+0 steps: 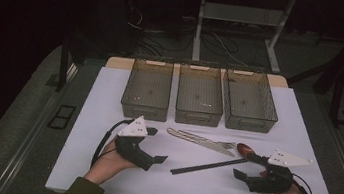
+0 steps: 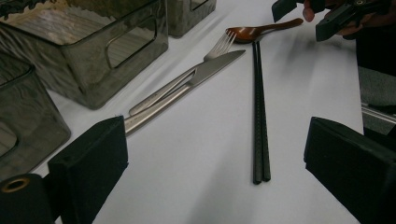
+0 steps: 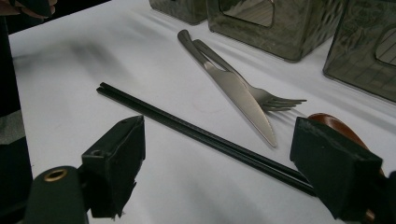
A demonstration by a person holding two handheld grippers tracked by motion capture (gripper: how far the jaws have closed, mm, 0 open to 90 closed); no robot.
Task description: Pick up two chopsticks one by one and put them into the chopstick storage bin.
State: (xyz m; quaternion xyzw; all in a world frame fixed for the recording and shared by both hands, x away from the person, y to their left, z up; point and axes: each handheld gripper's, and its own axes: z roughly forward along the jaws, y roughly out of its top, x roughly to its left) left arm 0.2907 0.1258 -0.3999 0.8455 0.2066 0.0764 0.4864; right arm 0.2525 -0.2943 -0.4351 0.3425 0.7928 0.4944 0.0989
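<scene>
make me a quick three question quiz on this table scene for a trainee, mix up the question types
1. True or false: the silver metal knife lies inside one of the three translucent grey plastic bins.
2. Multiple choice: what lies nearest the right gripper? A) the silver metal fork B) the brown wooden spoon C) the middle bin
3. How are the jaws of the left gripper standing, and is anything between them?

Key:
1. False. It lies on the white table top beside the fork, in front of the bins.
2. B. The spoon's bowl sits just by the gripper; the pair of black chopsticks is also close.
3. Apart, with nothing between them.
</scene>
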